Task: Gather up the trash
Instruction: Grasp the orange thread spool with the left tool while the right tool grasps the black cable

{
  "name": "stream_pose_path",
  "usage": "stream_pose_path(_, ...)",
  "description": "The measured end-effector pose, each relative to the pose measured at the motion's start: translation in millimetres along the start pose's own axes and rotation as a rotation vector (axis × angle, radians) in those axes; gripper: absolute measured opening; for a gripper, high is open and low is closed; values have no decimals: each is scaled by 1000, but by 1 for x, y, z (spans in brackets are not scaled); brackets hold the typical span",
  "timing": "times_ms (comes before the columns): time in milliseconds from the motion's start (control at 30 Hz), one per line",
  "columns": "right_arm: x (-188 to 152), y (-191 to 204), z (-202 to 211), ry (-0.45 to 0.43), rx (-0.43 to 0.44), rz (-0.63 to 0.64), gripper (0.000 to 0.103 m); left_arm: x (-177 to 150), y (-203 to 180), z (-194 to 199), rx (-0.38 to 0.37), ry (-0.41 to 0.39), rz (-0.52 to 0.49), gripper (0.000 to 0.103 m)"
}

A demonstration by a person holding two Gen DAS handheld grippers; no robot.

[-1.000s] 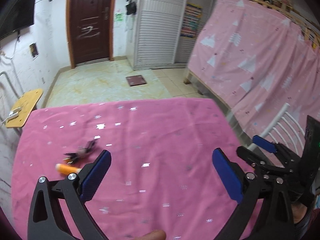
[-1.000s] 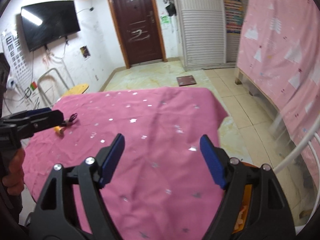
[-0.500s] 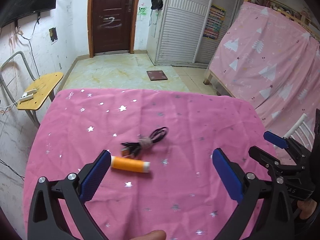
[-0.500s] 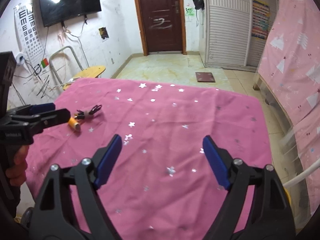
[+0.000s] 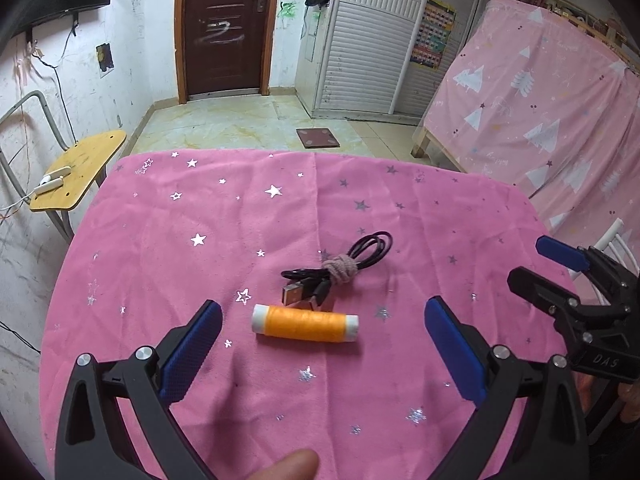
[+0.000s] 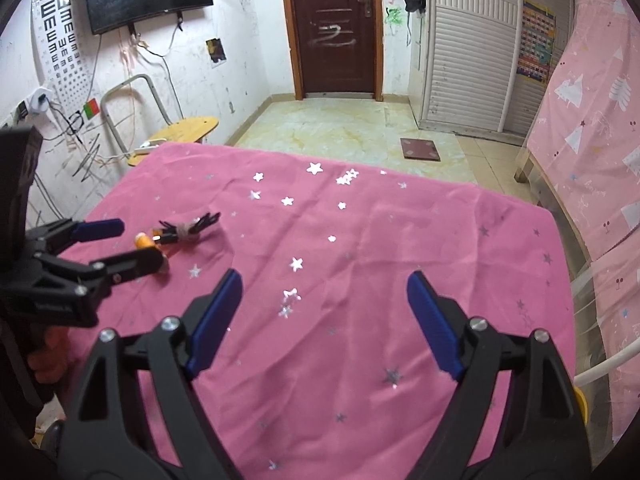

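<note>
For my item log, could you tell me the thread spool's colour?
Orange thread spool with white ends; left wrist view.

My left gripper [image 5: 320, 344] tilts downward, its blue fingers [image 5: 192, 350] spread wide with nothing pressed between them. My right gripper [image 6: 324, 320] tilts down too, fingers [image 6: 216, 320] wide apart and empty. One fingertip [image 5: 294, 465] shows beneath the left one.

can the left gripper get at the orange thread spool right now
Probably yes. The left gripper is open, and the spool lies on the pink cloth just ahead, between its fingers. Only the bundled cable lies close behind it.
</note>
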State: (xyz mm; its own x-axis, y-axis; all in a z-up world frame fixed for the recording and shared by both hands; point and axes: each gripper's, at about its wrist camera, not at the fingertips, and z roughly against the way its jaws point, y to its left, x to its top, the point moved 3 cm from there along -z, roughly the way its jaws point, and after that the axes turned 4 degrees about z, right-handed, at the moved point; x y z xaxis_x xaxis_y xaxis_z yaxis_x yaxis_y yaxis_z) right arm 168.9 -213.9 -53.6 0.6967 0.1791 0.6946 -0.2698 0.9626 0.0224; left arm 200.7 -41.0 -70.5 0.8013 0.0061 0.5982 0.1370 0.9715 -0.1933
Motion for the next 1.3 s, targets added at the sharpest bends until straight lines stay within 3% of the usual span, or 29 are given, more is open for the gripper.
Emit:
stream_pose_path(300, 22, 19, -17, -2, 50, 10, 81, -8, -2, -16, -1, 37, -31, 64)
stream_pose_path(400, 29, 32, -25, 6, 75, 33, 81, -7, 1, -15, 20, 33, -29, 50)
stream_pose_path(567, 37, 51, -37, 18, 113, 62, 85, -10, 13, -8, 52, 29, -7, 50)
stream_pose_path(1100, 43, 105, -75, 99, 208, 150, 85, -24, 61, 24, 112, -14, 64, 50)
stream_pose_path(1167, 43, 108, -81, 115, 209, 151, 71, -26, 66, 28, 116, -16, 72, 50)
stream_pose_path(1300, 42, 107, -86, 138, 221, 149, 62, -27, 72, 31, 131, -21, 84, 50)
